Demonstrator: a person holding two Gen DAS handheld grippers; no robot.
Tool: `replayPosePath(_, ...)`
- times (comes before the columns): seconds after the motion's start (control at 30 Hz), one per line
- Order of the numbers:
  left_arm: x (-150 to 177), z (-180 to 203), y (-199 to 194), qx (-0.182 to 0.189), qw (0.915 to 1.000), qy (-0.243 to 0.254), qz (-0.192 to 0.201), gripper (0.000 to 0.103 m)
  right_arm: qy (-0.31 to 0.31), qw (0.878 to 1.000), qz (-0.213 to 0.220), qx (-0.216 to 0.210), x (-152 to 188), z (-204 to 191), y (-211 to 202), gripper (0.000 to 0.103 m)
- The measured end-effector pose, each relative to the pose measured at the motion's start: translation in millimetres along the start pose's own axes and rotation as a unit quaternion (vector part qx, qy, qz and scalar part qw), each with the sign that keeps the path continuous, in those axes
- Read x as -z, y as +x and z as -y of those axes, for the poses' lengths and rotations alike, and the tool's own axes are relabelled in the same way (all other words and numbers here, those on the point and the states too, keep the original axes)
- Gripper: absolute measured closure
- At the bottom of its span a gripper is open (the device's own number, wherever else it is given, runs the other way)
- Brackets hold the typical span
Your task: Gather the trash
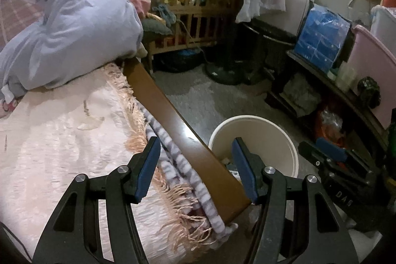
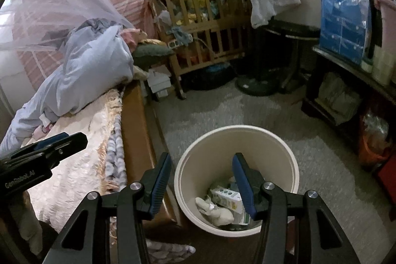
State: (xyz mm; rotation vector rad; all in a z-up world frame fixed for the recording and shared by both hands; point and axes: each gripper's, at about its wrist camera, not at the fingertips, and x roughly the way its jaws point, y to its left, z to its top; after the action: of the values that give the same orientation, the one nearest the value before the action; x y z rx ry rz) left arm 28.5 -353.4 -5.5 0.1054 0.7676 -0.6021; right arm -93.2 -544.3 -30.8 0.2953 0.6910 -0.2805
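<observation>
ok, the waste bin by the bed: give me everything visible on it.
The waste bin is a round, cream, plastic-looking bucket with a rolled rim, upright and unlidded on the grey floor beside the wooden bed rail. No liner shows. It is only partly filled: a white-and-green carton, a crumpled white wad and darker scraps lie at the bottom. Neither gripper touches it.

The bin [image 2: 236, 180] stands on the floor right of the bed [image 2: 81, 165] — trash [image 2: 222, 204] inside, crib [image 2: 205, 24] behind

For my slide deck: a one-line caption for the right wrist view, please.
Open, empty right gripper above a cream bin holding a carton and crumpled tissue, beside the bed.
</observation>
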Motion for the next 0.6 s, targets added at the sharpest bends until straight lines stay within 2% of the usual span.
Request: replayPosePath(0.6,10,1,-28,-0.017,0.9986,0.019,0.045,0.044,-0.012,0.999,0.031,0.007,-4,-19,-25,0.051)
